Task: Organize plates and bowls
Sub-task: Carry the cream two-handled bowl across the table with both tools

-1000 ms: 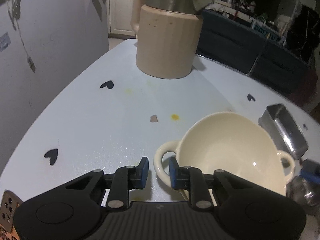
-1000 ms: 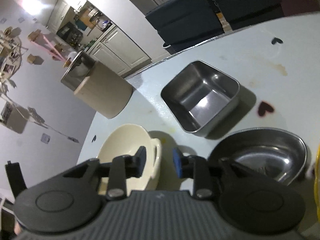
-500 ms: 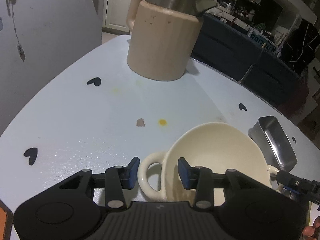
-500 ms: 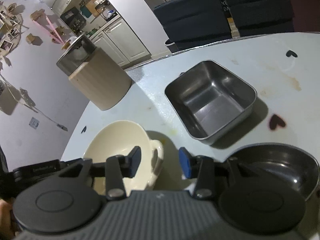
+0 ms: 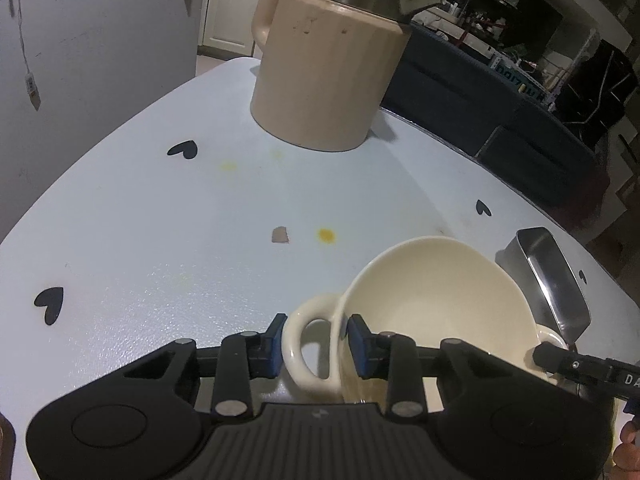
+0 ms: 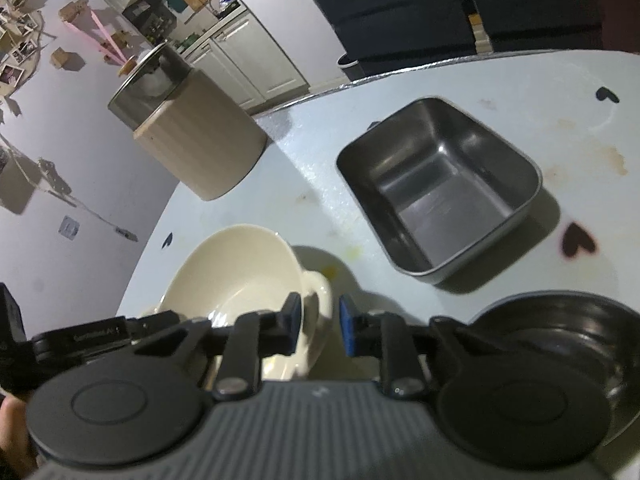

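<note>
A cream two-handled bowl [image 5: 436,292] sits tilted on the pale blue table [image 5: 200,220]. My left gripper [image 5: 316,344] is open, its jaws on either side of the bowl's near handle [image 5: 298,344]. In the right wrist view the same bowl [image 6: 236,280] is at lower left. My right gripper [image 6: 320,330] is open, its jaws astride the bowl's other handle [image 6: 320,300]. A square steel container [image 6: 440,188] stands beyond the bowl. A round steel bowl [image 6: 560,336] lies at lower right, partly hidden by the gripper.
A tall beige kettle [image 5: 332,64] with a steel lid stands at the table's far side; it also shows in the right wrist view [image 6: 192,144]. The steel container [image 5: 552,280] is right of the bowl. Black heart stickers and yellow stains mark the table. Dark cabinets lie beyond.
Both grippers have moved forward onto the cream bowl's handles, one at each side. The left jaws went from nearly closed to wider apart around the handle. The bowl now looks tilted.
</note>
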The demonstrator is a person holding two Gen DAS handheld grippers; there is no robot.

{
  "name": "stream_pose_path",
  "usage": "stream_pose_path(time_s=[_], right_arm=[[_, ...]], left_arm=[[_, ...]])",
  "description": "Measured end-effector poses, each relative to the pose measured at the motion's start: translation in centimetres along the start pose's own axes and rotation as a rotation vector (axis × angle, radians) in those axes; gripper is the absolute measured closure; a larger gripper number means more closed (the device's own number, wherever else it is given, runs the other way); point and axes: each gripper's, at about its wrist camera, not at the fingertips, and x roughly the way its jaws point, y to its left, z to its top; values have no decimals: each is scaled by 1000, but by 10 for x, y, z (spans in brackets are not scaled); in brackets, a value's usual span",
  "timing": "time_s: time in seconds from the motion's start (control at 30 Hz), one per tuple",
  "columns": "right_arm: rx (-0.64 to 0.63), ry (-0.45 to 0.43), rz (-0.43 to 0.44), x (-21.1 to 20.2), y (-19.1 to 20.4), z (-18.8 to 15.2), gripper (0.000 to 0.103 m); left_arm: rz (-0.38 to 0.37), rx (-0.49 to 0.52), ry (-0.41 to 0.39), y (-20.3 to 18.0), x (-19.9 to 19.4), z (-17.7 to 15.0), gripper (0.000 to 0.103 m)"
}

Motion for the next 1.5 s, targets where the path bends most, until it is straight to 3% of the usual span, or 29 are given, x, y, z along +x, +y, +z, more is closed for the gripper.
stream_pose_path(time_s=[0.17, 0.67, 1.07, 1.5], right_arm=[[-12, 22, -5, 7, 4, -1, 82], [-34, 56, -22, 21, 8, 2, 82], [-162, -7, -85, 19, 21, -8, 80], [-183, -55, -83, -9, 24, -11, 80]], left_arm=[[-15, 17, 12, 1, 1, 1, 70], [-31, 47, 22, 1, 3, 1, 70], [-25, 59, 15, -2, -3, -6, 71], [-58, 76, -25, -21, -40, -13, 72]])
